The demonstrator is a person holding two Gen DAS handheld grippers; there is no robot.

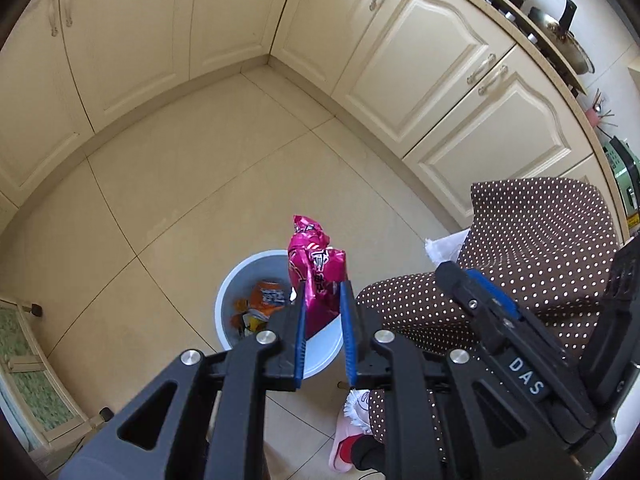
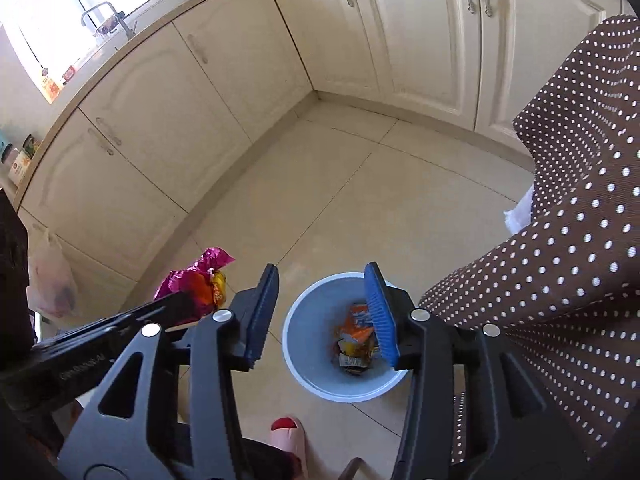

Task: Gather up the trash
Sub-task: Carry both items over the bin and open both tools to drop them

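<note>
My left gripper (image 1: 323,286) is shut on a crumpled pink snack bag (image 1: 316,268) and holds it above the white trash bin (image 1: 224,300) on the floor. The bin holds an orange wrapper (image 1: 269,294) and other scraps. In the right wrist view the pink snack bag (image 2: 192,284) shows at the left, held up beside the bin (image 2: 298,344). My right gripper (image 2: 322,276) is open and empty, its fingers spread above the bin, where the orange wrapper (image 2: 354,324) lies.
Cream kitchen cabinets (image 1: 420,64) line the corner around the beige tiled floor (image 1: 180,200). A table with a brown polka-dot cloth (image 1: 540,248) stands at the right. The person's pink slipper (image 2: 290,436) is near the bin. A plastic bag (image 2: 50,276) hangs at the left.
</note>
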